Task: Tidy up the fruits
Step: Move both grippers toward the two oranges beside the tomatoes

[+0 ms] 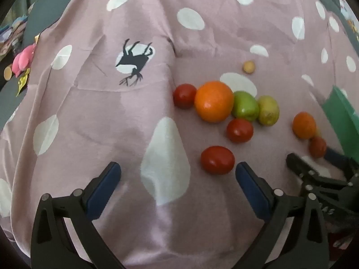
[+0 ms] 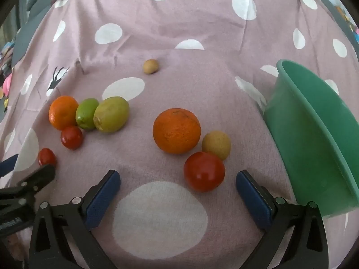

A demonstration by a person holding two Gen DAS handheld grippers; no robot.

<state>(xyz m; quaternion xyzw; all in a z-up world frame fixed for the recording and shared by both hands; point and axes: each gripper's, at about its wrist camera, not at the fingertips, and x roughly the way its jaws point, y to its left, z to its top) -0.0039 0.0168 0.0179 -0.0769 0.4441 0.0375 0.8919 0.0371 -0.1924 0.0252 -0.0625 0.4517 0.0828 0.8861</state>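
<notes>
- Left tool (image 1: 178, 173) hovers above the spotted pink cloth (image 1: 112, 116), jaws wide with nothing between them; a red tomato (image 1: 217, 160) lies just ahead of its right finger.
- Right tool (image 2: 178, 180) is also spread wide and empty — a second tomato (image 2: 204, 171) sits on the cloth just ahead of the gap, nearer the right finger.
- Touching that tomato from behind are a big orange (image 2: 176, 131) and a small tan round fruit (image 2: 216, 144).
- A green bowl (image 2: 314, 134) stands tilted at the right, close to this group but apart from it.
- Further left sits a cluster: another orange (image 2: 63, 112), a green fruit (image 2: 86, 113) and a yellow-green fruit (image 2: 111, 114) pressed in a row, with a small tomato (image 2: 71, 137) touching the orange from the front.
- In the left wrist view one more tomato (image 1: 184, 96) rests against the far side of that orange.
- A small tan fruit (image 2: 151, 66) lies alone, well behind the rest.
- A pink toy (image 1: 22, 60) shows at the cloth's far left edge — details too blurred to tell.
</notes>
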